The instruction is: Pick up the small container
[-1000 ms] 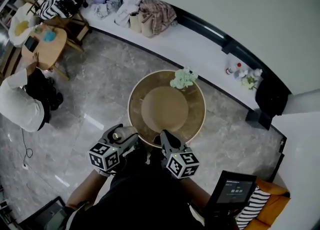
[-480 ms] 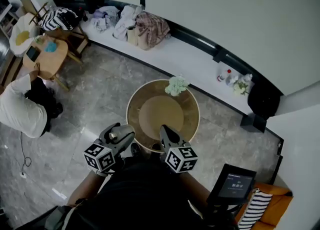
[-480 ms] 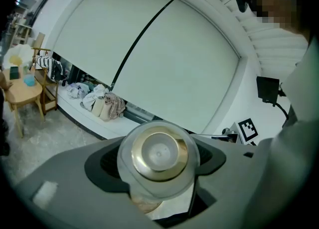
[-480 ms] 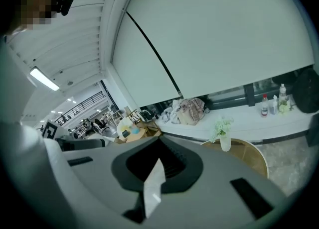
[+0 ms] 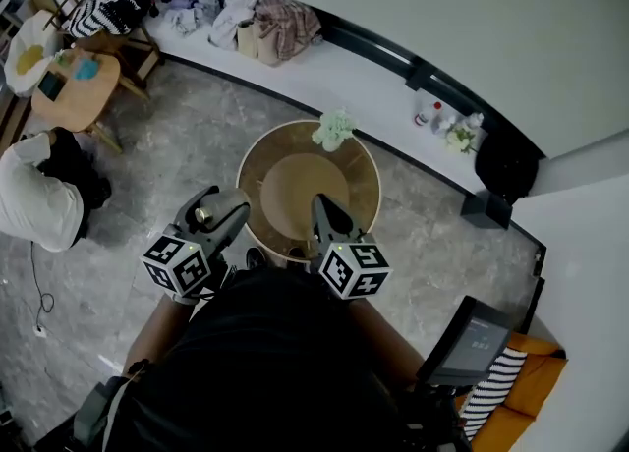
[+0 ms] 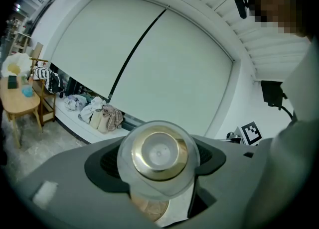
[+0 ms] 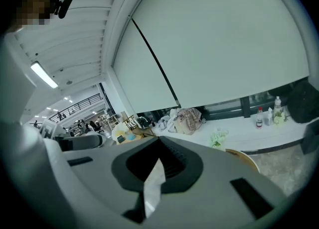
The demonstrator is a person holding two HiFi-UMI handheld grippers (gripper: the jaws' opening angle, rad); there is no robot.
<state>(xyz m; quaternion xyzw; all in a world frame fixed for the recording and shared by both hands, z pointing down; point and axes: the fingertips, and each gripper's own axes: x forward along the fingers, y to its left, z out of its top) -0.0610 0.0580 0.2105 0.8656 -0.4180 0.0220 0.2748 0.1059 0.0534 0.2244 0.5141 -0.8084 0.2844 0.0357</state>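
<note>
The small container (image 5: pixel 203 214) is a clear round jar with a gold lid. My left gripper (image 5: pixel 214 216) is shut on it and holds it in the air, left of the round wooden table (image 5: pixel 362 173). In the left gripper view the small container (image 6: pixel 159 156) fills the middle between the grey jaws of the left gripper (image 6: pixel 160 178), lid towards the camera. My right gripper (image 5: pixel 323 214) hangs over the table's near rim. In its own view the right gripper (image 7: pixel 153 180) has its jaws together, with only a thin bright slit between them and nothing held.
A bunch of pale flowers (image 5: pixel 333 129) stands at the table's far edge. A white ledge (image 5: pixel 344 72) along the wall carries piled clothes (image 5: pixel 257 16) and bottles (image 5: pixel 438 118). A person (image 5: pixel 39 199) crouches by a small wooden table (image 5: pixel 67 82) at left. A screen (image 5: pixel 468 342) stands at lower right.
Both grippers have come up and closer to the head camera, and the round table looks smaller and farther. The left gripper keeps hold of the container.
</note>
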